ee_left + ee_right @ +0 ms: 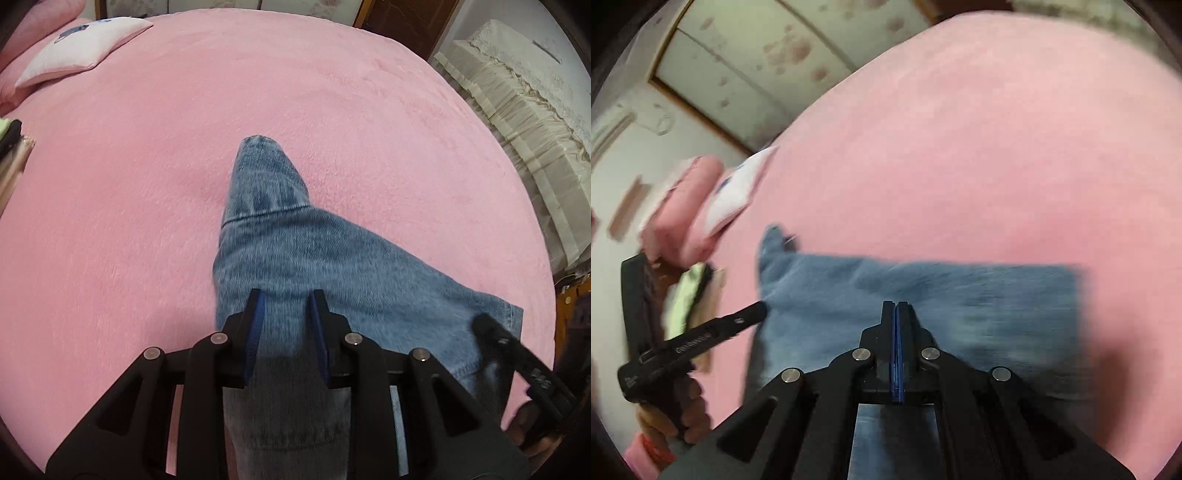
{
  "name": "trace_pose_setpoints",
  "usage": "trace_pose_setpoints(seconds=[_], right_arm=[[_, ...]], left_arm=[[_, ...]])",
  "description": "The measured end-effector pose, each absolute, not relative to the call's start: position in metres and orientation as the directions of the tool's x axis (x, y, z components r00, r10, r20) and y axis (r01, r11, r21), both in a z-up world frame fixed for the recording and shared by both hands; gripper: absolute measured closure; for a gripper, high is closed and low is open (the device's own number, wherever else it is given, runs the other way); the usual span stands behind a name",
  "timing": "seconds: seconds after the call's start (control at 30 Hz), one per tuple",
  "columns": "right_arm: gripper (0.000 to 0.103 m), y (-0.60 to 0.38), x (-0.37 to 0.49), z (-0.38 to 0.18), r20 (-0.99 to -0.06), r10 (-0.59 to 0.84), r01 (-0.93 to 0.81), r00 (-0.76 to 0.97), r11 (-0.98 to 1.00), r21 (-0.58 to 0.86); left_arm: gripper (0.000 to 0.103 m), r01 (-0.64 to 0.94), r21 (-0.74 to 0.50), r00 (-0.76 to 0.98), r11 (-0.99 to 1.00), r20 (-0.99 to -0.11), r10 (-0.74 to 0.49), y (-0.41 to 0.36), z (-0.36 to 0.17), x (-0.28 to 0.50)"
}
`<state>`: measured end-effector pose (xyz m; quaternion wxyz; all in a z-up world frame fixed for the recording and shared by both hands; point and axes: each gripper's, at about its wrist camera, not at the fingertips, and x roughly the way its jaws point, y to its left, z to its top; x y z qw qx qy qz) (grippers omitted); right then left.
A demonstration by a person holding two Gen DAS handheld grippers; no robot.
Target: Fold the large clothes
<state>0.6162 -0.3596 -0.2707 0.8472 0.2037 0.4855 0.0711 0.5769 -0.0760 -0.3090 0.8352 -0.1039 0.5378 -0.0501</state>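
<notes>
A pair of light blue jeans (332,251) lies partly folded on the pink bedspread (147,184), one leg end pointing away from me. My left gripper (286,299) has a fold of denim between its blue pads and is shut on it; paler cloth runs back under it. In the right wrist view the jeans (960,295) are blurred, and the left gripper (761,308) sits at their left edge. My right gripper (895,304) is shut above the denim, pads together, no cloth visible between them. The left wrist view shows the right gripper (480,321) by the hem corner.
A white pillow (81,44) and pink bedding lie at the far left corner of the bed. Cream-covered furniture (517,110) stands beyond the bed's right edge. A small stack of folded items (690,295) sits at the bed's left edge. A person's hand (690,406) holds the left gripper.
</notes>
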Motion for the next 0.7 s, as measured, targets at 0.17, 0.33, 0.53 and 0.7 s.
trace_pose_setpoints(seconds=[0.17,0.33,0.53,0.7], right_arm=[[0.103,-0.376,0.598,-0.25,-0.801,0.237,0.05,0.549,0.948,0.314],[0.103,-0.37,0.574,-0.232,-0.806,0.156,0.062,0.571,0.971,0.232],[0.103,-0.385,0.555,-0.224,-0.825,-0.178,0.292,0.536,0.956,-0.016],[0.103,-0.423,0.535,-0.231,-0.864,-0.115,0.421,0.49,0.899,0.119]], left_arm=[[0.082,-0.042,-0.229,0.411,0.973,-0.891,-0.192,-0.08,-0.318,0.596],[0.081,-0.077,-0.27,0.366,0.96,-0.903,-0.225,-0.074,-0.33,0.614],[0.081,-0.097,-0.28,0.368,0.955,-0.902,-0.227,-0.074,-0.337,0.623],[0.081,-0.113,-0.262,0.426,0.958,-0.884,-0.192,-0.079,-0.322,0.601]])
